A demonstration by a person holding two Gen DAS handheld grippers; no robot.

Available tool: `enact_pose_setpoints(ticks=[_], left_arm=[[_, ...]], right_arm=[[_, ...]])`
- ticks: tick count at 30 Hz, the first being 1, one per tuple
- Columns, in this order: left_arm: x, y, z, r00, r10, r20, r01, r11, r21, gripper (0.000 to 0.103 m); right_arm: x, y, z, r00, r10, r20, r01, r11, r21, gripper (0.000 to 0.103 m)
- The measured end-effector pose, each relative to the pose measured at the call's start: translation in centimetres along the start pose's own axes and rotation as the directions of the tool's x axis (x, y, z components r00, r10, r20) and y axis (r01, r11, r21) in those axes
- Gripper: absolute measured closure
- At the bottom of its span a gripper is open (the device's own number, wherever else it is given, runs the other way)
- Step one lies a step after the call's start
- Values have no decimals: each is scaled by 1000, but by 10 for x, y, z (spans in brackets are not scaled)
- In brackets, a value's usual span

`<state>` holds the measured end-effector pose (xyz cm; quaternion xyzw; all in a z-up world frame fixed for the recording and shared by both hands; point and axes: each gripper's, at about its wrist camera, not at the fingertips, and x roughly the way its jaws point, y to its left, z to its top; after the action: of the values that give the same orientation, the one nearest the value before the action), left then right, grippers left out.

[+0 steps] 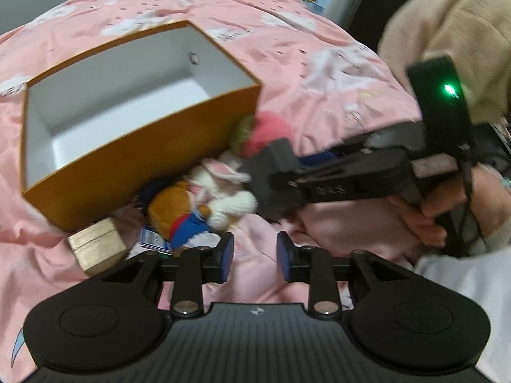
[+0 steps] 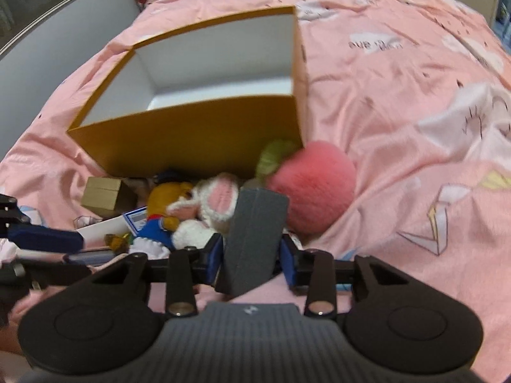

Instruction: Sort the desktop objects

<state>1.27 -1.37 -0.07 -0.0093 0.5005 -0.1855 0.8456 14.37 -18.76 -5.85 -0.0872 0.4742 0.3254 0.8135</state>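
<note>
An open orange box (image 1: 134, 146) with a bare white inside lies on the pink bedspread; its front wall (image 2: 191, 140) also faces the right wrist view. Against that wall lie a white and pink bunny plush (image 1: 223, 185) (image 2: 217, 204), an orange plush in blue clothes (image 1: 179, 214) (image 2: 166, 204) and a pink fruit plush with green leaves (image 1: 271, 127) (image 2: 313, 188). My right gripper (image 2: 252, 255) (image 1: 287, 177) is shut on a dark grey block (image 2: 255, 229) (image 1: 271, 198) just above the plushes. My left gripper (image 1: 254, 257) is open over bare bedspread, nothing between its pads.
A small gold box (image 1: 95, 245) (image 2: 102, 196) and a blue and white card (image 1: 153, 239) (image 2: 135, 220) lie left of the plushes. A person's hand (image 1: 421, 220) holds the right gripper's handle; a beige sleeve (image 1: 447, 32) is above. The pink bedspread (image 2: 399, 127) stretches right.
</note>
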Motion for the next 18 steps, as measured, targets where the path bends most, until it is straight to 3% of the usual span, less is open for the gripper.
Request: enact_pose_setpoints(ticks=[3, 6, 9, 13, 18], left_arm=[[5, -12, -3, 1000, -17, -18, 18, 998, 60, 47], [16, -22, -7, 998, -6, -56, 13, 994, 112, 46], [32, -30, -8, 995, 68, -79, -54, 985, 161, 44], [40, -31, -6, 993, 72, -97, -56, 986, 158, 44], [31, -20, -3, 998, 46, -32, -44, 997, 68, 61]], right_arm=[[3, 6, 2, 1000, -3, -3, 2, 999, -34, 63], [13, 7, 0, 999, -3, -33, 2, 999, -37, 62], [15, 4, -2, 999, 2, -38, -3, 1000, -27, 63], [13, 5, -4, 1000, 7, -26, -8, 1000, -31, 63], [5, 6, -5, 1000, 15, 0, -15, 999, -40, 65]])
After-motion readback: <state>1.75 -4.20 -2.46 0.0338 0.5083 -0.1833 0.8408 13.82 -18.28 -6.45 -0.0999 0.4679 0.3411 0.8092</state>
